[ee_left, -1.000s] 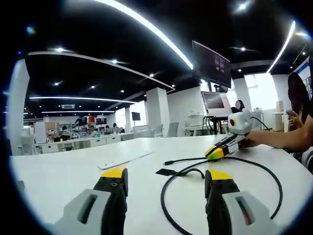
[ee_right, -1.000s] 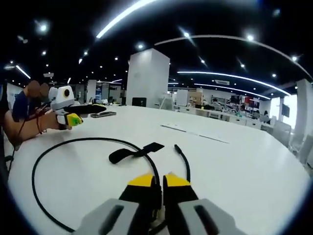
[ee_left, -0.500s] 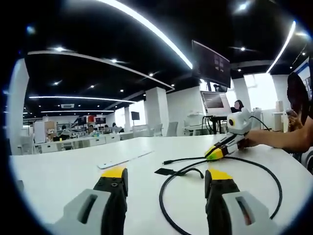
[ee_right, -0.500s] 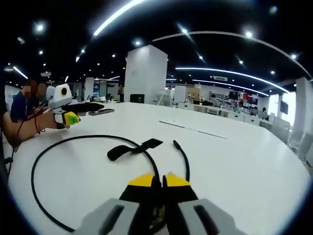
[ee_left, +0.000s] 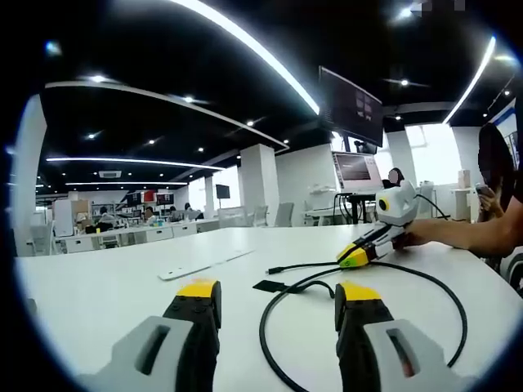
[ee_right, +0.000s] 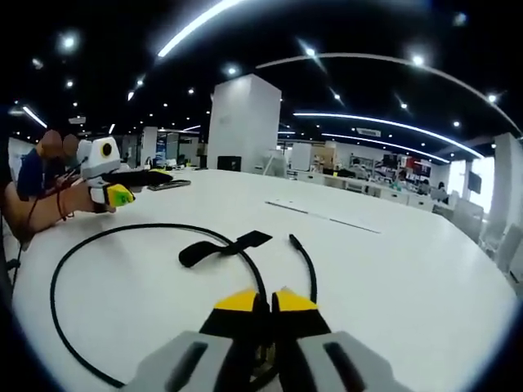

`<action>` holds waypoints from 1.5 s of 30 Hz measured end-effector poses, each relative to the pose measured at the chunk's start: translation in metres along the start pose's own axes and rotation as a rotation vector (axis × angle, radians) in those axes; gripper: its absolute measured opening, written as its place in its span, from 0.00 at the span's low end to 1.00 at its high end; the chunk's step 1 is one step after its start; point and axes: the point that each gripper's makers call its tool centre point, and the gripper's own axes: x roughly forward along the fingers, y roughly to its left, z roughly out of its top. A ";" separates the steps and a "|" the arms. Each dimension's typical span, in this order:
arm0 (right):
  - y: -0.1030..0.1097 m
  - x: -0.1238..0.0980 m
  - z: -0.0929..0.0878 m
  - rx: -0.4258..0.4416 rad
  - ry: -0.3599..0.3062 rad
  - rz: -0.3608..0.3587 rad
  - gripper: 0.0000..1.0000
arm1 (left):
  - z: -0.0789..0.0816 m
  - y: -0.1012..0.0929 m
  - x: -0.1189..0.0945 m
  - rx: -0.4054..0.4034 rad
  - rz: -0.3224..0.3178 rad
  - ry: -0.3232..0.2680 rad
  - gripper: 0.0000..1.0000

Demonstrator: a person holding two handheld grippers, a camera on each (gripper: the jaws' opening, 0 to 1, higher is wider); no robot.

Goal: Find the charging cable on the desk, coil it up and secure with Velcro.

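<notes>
Little has changed: the cable [ee_right: 122,237] still lies looped on the desk [ee_right: 392,269], pinched by the closed right gripper [ee_right: 267,304]. The left gripper [ee_left: 278,296] stays wide open, so coiling has barely begun.

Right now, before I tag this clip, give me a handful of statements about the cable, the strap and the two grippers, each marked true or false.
1. The right gripper is shut on the black cable. True.
2. The left gripper is shut on the cable. False: its fingers stand apart with nothing between them.
3. The cable is already wound into a tight bundle. False: it lies in one wide loose loop on the white table.
4. The Velcro strap lies flat on the table inside the loop. True.
5. The strap is wrapped around the coil. False: it is not yet wrapped around anything.
</notes>
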 end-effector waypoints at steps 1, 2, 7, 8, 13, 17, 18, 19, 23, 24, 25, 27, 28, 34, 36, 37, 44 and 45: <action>0.000 0.000 0.000 -0.001 0.000 0.000 0.08 | 0.000 0.000 0.000 -0.002 0.000 -0.002 0.56; 0.000 0.000 0.000 -0.001 0.000 0.000 0.08 | 0.000 0.000 0.000 -0.001 -0.003 -0.001 0.55; 0.000 0.001 0.000 -0.001 0.000 0.000 0.08 | 0.001 -0.003 0.001 0.002 -0.018 -0.008 0.55; 0.000 0.001 0.000 -0.001 0.000 0.000 0.08 | 0.001 -0.004 0.001 0.002 -0.020 -0.008 0.55; 0.000 0.001 0.000 -0.003 0.000 0.000 0.08 | 0.001 -0.008 0.000 0.018 -0.037 -0.004 0.51; -0.001 0.001 0.000 -0.005 0.000 0.000 0.08 | 0.002 -0.010 -0.001 0.030 -0.047 -0.005 0.50; -0.001 0.001 0.000 -0.005 0.000 0.000 0.08 | 0.002 -0.010 0.000 0.032 -0.049 -0.004 0.50; 0.000 0.001 0.000 -0.005 0.001 -0.001 0.08 | 0.002 -0.012 -0.001 0.036 -0.054 -0.002 0.50; 0.000 0.001 0.000 -0.006 0.001 -0.001 0.08 | 0.001 -0.015 0.000 0.047 -0.069 0.000 0.49; -0.001 0.000 -0.001 -0.006 0.001 -0.001 0.08 | 0.001 -0.017 0.001 0.038 -0.077 -0.001 0.47; -0.001 0.000 -0.001 -0.006 0.001 -0.001 0.08 | 0.001 -0.017 0.001 0.036 -0.077 -0.001 0.47; -0.001 0.000 -0.001 -0.006 0.001 -0.001 0.08 | 0.002 -0.017 0.001 0.029 -0.075 -0.006 0.47; -0.001 0.000 -0.001 -0.006 0.001 -0.001 0.08 | 0.004 -0.018 0.000 0.021 -0.075 -0.016 0.47; -0.001 -0.001 -0.001 -0.006 0.001 -0.001 0.08 | 0.004 -0.017 0.001 0.011 -0.073 -0.016 0.46; -0.001 -0.001 -0.001 -0.007 0.001 -0.001 0.08 | 0.003 -0.017 0.001 0.010 -0.070 -0.014 0.46; -0.001 -0.001 -0.001 -0.007 0.001 -0.001 0.08 | 0.003 -0.017 0.001 0.009 -0.069 -0.013 0.46; -0.002 0.000 -0.001 -0.010 0.002 -0.002 0.08 | 0.011 -0.012 0.001 -0.039 -0.050 -0.060 0.41; -0.002 0.000 -0.001 -0.010 0.002 -0.002 0.08 | 0.011 -0.012 0.001 -0.040 -0.051 -0.061 0.41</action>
